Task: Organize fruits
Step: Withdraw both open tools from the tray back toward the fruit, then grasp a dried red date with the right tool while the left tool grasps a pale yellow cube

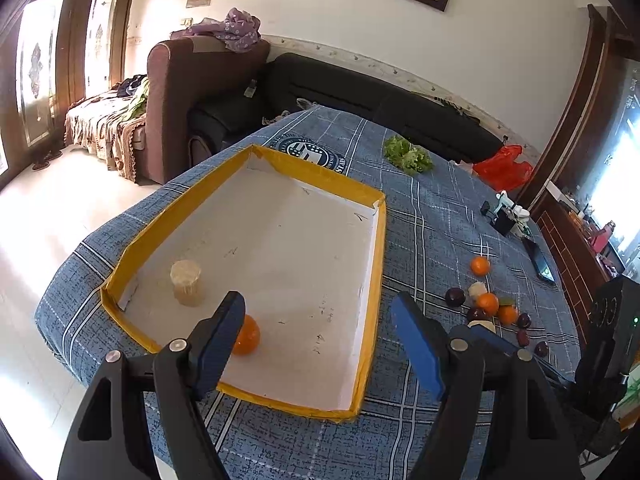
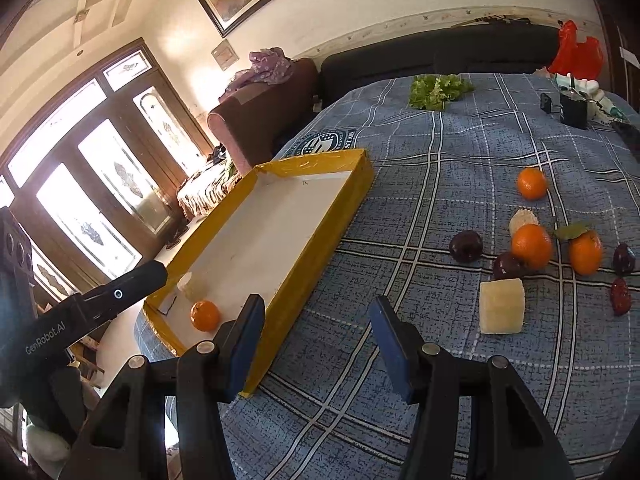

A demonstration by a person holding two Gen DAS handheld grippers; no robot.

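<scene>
- Blue-padded fingers of my left gripper (image 1: 320,334) stand spread with nothing between them, over the near end of the yellow-rimmed tray (image 1: 362,368).
- Just past my left finger, one orange (image 1: 247,335) sits on the tray's white floor; a pale cylindrical piece (image 1: 187,282) stands beyond it, near the tray's left wall.
- My right gripper (image 2: 316,334) is also spread and empty, over the blue plaid cloth (image 2: 400,208) beside the tray's long wall.
- Ahead to its right lies a pale cut block (image 2: 502,306) (I can't tell what fruit).
- Further out, loose on the cloth: three oranges (image 2: 531,246), dark plums (image 2: 465,245), a red date (image 2: 620,296).
- Lettuce (image 2: 438,88) lies at the far edge, well apart.
</scene>
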